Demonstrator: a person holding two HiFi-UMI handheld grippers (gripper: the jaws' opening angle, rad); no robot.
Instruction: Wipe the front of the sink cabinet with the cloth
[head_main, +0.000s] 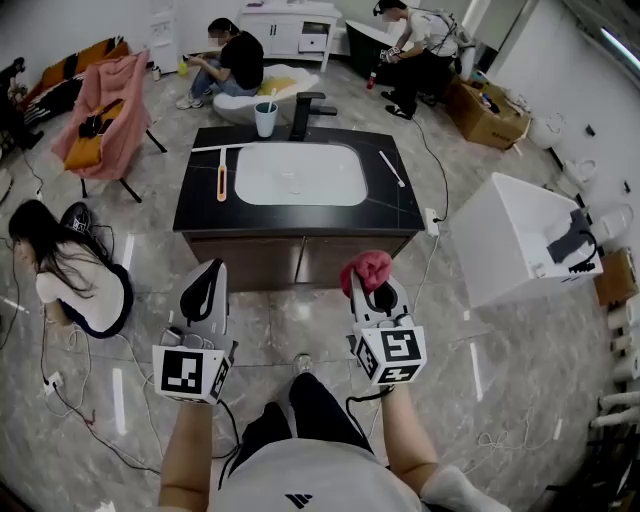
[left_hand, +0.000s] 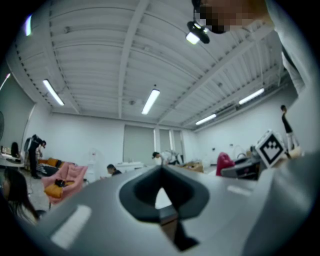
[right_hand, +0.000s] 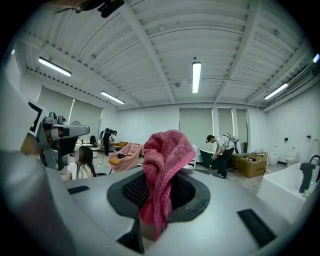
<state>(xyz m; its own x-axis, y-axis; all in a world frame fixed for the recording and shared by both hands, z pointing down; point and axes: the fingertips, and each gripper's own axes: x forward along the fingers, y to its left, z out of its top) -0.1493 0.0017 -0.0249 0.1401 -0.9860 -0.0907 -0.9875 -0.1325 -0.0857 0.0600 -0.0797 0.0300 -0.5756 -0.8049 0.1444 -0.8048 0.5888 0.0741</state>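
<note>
The sink cabinet stands in front of me in the head view, with a black top (head_main: 200, 205), a white basin and a dark brown front (head_main: 255, 262). My right gripper (head_main: 366, 284) is held just short of that front, shut on a pink-red cloth (head_main: 368, 267). In the right gripper view the cloth (right_hand: 163, 165) sticks up from between the jaws and hides the tips. To its left, my left gripper (head_main: 208, 270) is shut with nothing in it; its jaw tips (left_hand: 161, 169) meet. Both gripper views look up towards the ceiling.
On the top stand a teal cup (head_main: 266, 118), a black tap (head_main: 303, 113), an orange stick (head_main: 221, 183) and a white stick (head_main: 391, 168). A white unit (head_main: 515, 245) stands at the right. A person crouches at the left (head_main: 75, 285). Cables lie on the floor (head_main: 85, 405).
</note>
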